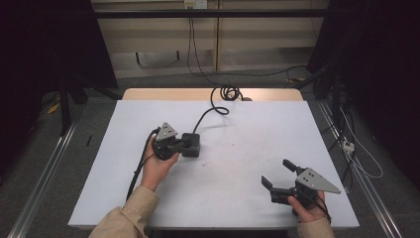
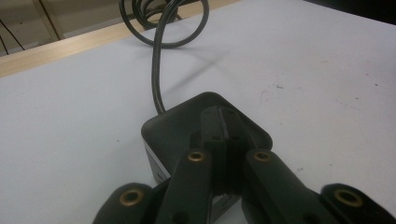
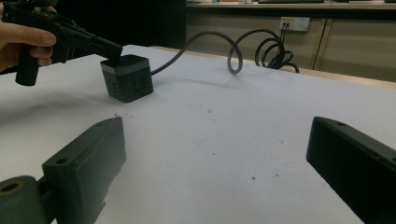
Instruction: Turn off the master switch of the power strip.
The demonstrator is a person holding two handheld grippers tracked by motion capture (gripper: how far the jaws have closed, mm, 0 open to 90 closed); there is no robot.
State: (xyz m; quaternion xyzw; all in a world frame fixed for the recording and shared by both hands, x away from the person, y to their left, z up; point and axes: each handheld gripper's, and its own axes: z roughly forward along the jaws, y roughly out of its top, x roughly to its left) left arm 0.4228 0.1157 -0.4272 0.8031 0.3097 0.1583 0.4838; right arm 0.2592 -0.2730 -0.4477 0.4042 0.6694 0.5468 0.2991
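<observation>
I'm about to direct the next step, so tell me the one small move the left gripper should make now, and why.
Probably hold the left gripper pressed where it is. Its jaws are shut together on top of the black socket cube, pinning it rather than gripping it, while the right gripper waits open and apart.

You have a black cube power strip (image 1: 191, 145) left of the white tabletop's (image 1: 257, 134) middle; its black cable (image 1: 212, 109) runs to the far edge and coils there. A wall socket (image 3: 293, 23) sits beyond.

High view looks down on the table (image 1: 237, 198); both gripper views skim it low (sharing the cube socket (image 3: 127, 77)).
</observation>
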